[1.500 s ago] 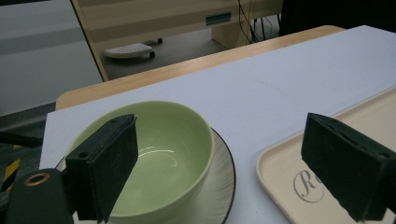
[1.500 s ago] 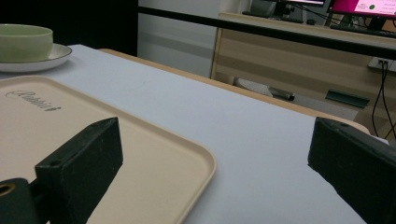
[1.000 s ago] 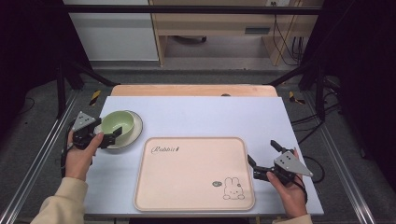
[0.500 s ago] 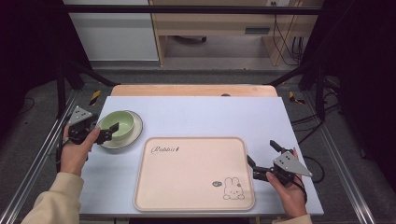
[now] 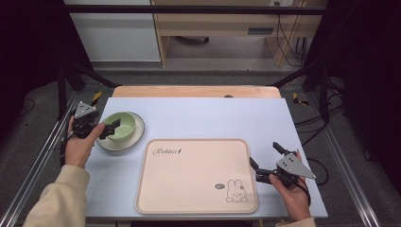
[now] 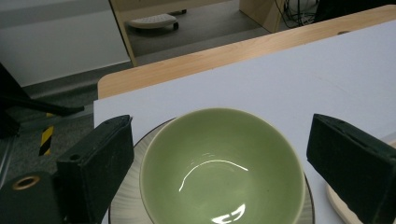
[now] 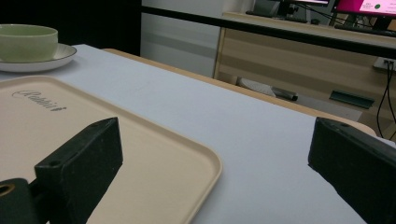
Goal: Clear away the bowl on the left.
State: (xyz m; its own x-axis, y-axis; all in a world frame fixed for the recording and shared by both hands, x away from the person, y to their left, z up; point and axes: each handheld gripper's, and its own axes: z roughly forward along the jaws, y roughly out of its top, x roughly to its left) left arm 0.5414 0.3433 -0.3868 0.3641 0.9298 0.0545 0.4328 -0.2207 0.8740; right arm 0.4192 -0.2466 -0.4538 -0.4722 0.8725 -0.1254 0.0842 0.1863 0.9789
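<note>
From the high view, a pale blue-grey worktop (image 5: 208, 118) with a wooden strip along its far edge stands on a grey floor, dark curtains at both sides and a wooden desk behind. One green bowl (image 5: 122, 125) sits on one striped saucer (image 5: 112, 142) at the left, just beside one beige tray (image 5: 194, 175) printed with a rabbit. The left tongs (image 5: 113, 128) stand released, their jaws straddling the bowl's near-left rim; whether they touch it is hard to make out. The right tongs (image 5: 265, 160) hang spread wide at the tray's right edge, holding nothing. In the left gripper view, the bowl (image 6: 219, 168) lies between the two black jaws of the left tongs (image 6: 219, 161), with gaps at both sides; its near rim and the saucer (image 6: 125, 200) are cut off at the bottom. In the right gripper view, the right tongs (image 7: 210, 154) gape above the tray's corner (image 7: 163, 163), with the bowl (image 7: 27, 42) and saucer (image 7: 60, 53) far off at the upper left.
</note>
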